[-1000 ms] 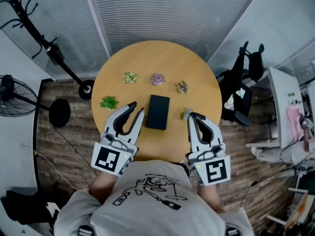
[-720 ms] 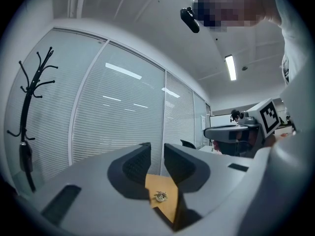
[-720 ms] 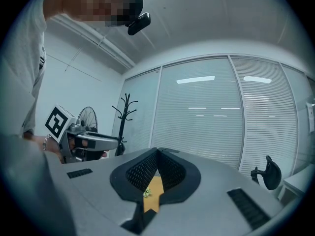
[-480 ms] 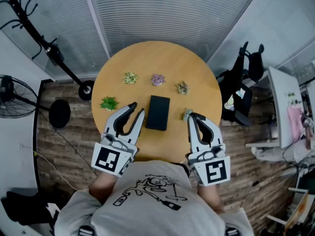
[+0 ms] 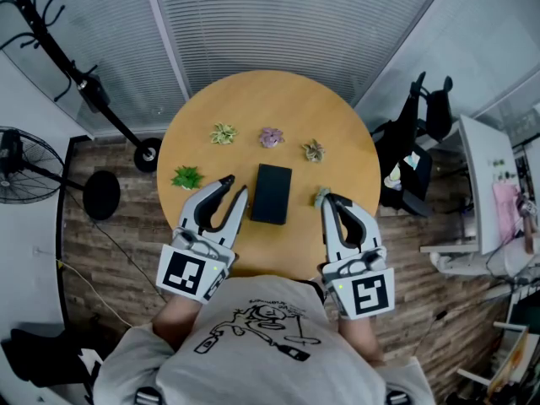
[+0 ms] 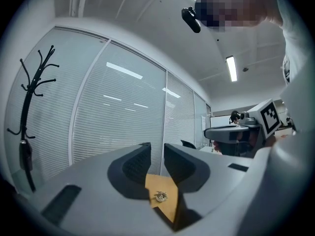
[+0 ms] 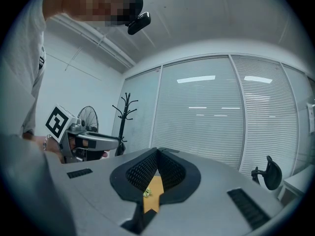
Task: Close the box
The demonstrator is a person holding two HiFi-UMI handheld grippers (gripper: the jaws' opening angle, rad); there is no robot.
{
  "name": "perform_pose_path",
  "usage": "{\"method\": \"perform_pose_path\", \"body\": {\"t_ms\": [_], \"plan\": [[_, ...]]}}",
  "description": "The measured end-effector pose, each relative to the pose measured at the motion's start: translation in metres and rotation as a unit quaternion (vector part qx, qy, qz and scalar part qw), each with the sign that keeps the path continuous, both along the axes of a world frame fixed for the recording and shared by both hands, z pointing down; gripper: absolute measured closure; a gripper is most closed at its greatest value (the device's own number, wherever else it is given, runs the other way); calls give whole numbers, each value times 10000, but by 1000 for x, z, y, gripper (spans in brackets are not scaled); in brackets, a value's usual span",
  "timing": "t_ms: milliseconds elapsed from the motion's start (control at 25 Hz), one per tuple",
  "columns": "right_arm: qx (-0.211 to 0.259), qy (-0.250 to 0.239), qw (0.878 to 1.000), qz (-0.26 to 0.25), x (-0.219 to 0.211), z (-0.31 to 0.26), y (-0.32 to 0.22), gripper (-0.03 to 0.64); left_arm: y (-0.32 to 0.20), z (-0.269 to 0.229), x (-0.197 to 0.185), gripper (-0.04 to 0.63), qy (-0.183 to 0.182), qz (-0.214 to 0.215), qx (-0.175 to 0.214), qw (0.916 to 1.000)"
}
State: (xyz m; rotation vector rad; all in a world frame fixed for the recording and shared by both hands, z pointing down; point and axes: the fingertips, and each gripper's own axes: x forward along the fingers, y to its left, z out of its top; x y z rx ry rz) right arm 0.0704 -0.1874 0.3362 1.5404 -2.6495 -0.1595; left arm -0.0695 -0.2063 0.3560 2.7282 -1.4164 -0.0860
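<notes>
A dark rectangular box point(image 5: 271, 193) lies flat on the middle of the round wooden table point(image 5: 270, 99), its top showing as one even surface. My left gripper point(image 5: 236, 184) sits just left of the box, apart from it, open with nothing between its fingers. In the left gripper view the left gripper point(image 6: 157, 147) shows a narrow empty gap. My right gripper point(image 5: 332, 200) rests to the right of the box, shut on nothing. The right gripper view shows the right gripper point(image 7: 157, 153) with its tips meeting. Neither gripper view shows the box.
Small potted plants stand on the table: a green one point(image 5: 186, 176), a pale one point(image 5: 223, 132), a purple one point(image 5: 270, 136), a beige one point(image 5: 314, 149), and one point(image 5: 321, 196) right by the right gripper's tip. Around the table are a coat stand point(image 5: 84, 83), a fan point(image 5: 15, 163) and an office chair point(image 5: 422, 116).
</notes>
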Motion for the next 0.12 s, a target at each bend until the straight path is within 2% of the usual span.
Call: {"method": "perform_pose_path", "body": {"t_ms": [120], "plan": [[-18,5,10000,10,-1,0,0,603,0,-1,-1,509,3,-3,-3,10000]]}}
